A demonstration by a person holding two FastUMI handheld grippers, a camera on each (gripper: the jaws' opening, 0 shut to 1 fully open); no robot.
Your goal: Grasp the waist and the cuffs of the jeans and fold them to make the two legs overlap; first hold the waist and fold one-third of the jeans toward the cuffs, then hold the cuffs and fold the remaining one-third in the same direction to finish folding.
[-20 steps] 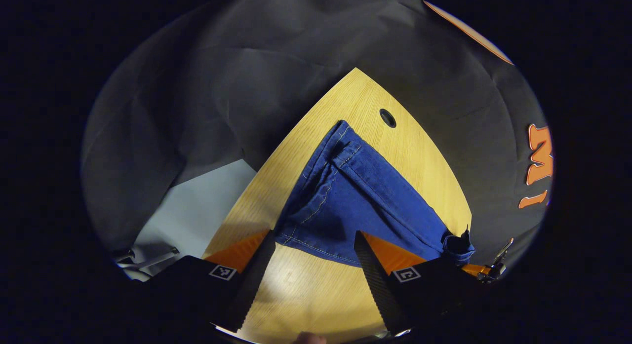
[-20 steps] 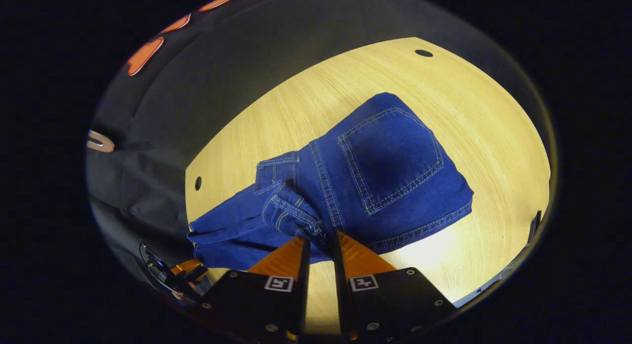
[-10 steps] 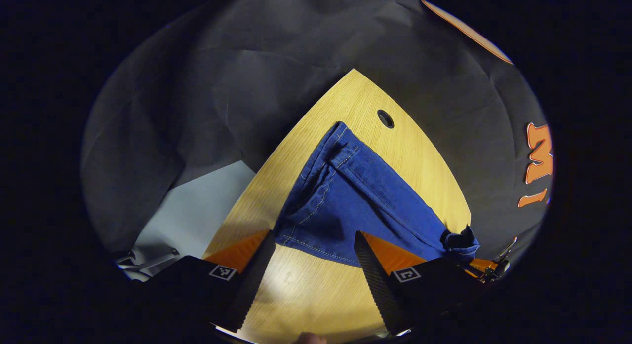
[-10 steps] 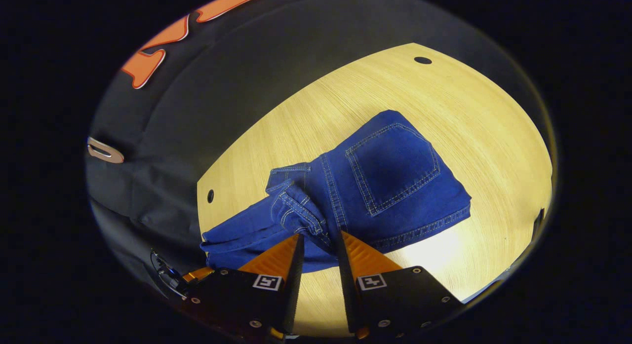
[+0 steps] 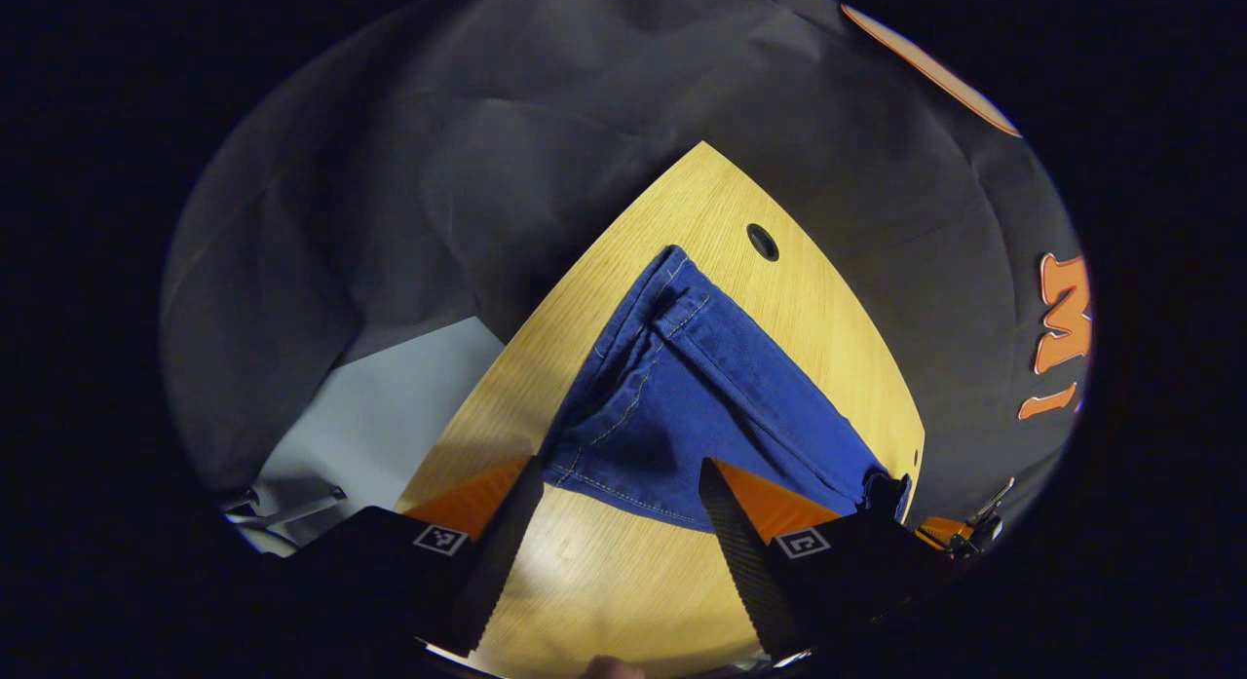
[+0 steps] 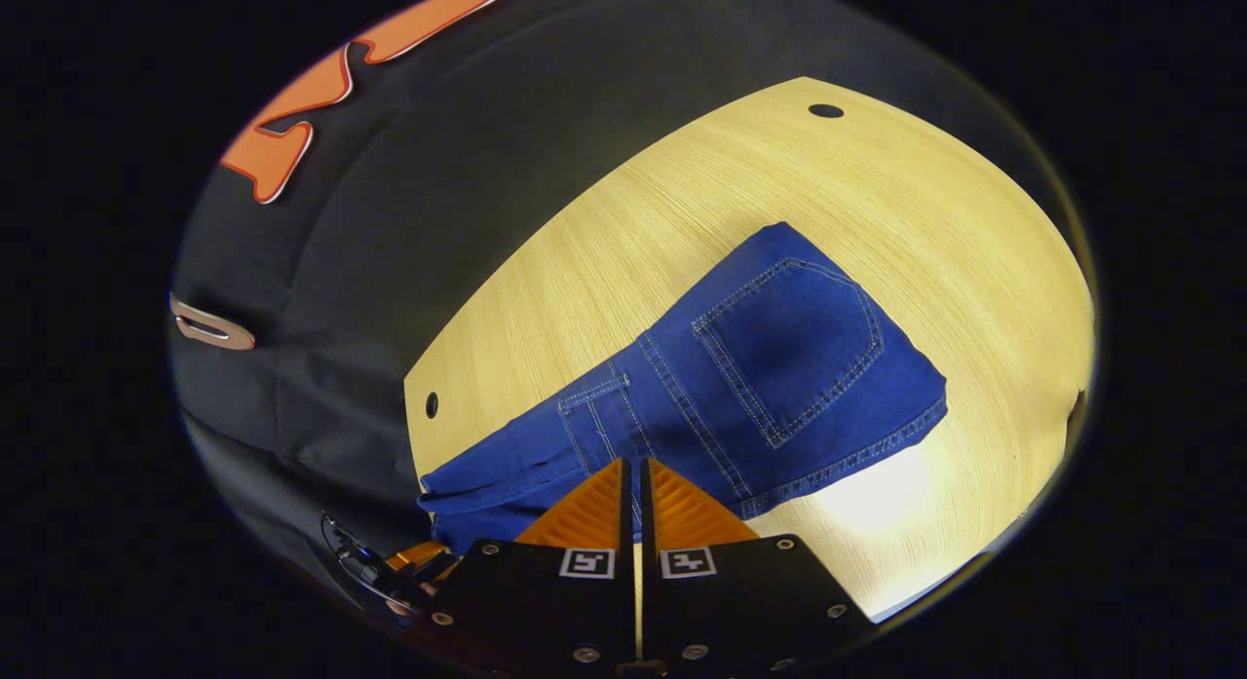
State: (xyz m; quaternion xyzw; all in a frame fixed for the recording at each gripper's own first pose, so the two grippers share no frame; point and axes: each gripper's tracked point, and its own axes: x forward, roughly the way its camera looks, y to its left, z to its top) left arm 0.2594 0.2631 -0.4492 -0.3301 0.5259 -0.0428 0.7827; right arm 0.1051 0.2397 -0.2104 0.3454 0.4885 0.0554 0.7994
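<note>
Left gripper view: fingers of the left gripper [image 5: 609, 523] spread wide apart, holding nothing, hanging above the wooden table [image 5: 604, 601]. Just ahead of the fingertips, the stitched near edge of the jeans [image 5: 701, 387], lying flat on the table. Long axis of the bundle running away from the fingers, toward the far corner and the small round hole [image 5: 762, 242]. At the lower right, a small lifted tuft of denim, with part of another gripper next to it.

Right gripper view: fingers of the right gripper [image 6: 635, 484] pressed together with almost no gap, the tips resting at the near edge of the jeans [image 6: 779, 367]. Cannot tell whether a thin layer of cloth is pinched between them or nothing at all. Back pocket [image 6: 789, 353] facing up, to the right and beyond the tips; narrower layers stretching to the left.

Probably the right gripper nearer to the cloth, the left one free and ready for the edge just before it.
</note>
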